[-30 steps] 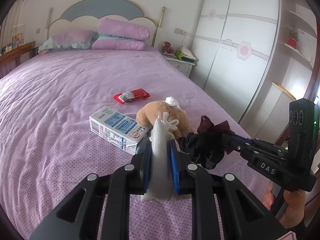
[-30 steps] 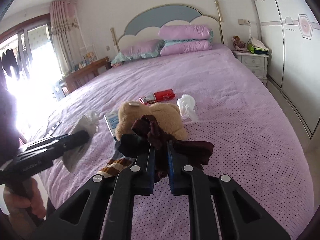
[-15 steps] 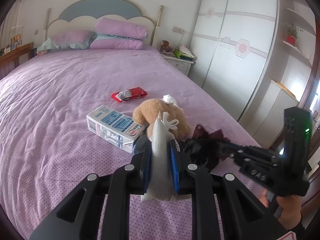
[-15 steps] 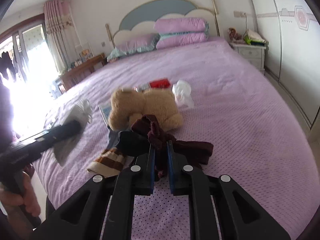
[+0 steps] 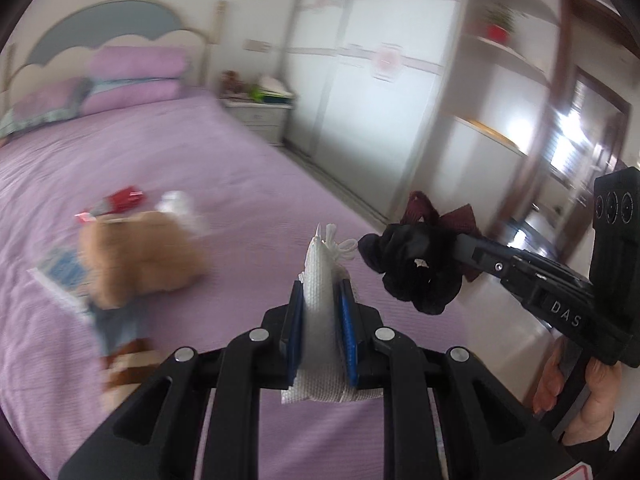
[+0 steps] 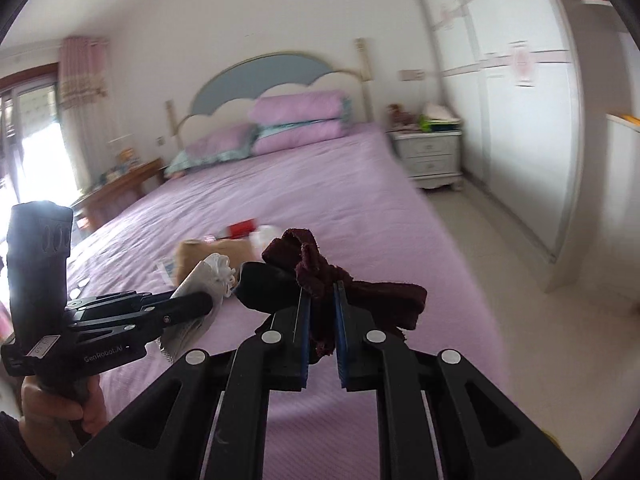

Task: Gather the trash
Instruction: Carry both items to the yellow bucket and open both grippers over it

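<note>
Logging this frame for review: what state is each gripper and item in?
left gripper: shut on white pouch, lifted
right gripper: shut on dark cloth bundle, lifted
teddy bear: lying on bed
red wrapper: lying on bed

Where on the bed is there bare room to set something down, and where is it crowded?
Bare bedspread runs from the pillows down to the red wrapper, and along the wardrobe-side edge. It is crowded around the teddy bear, with the carton and white crumpled trash.
</note>
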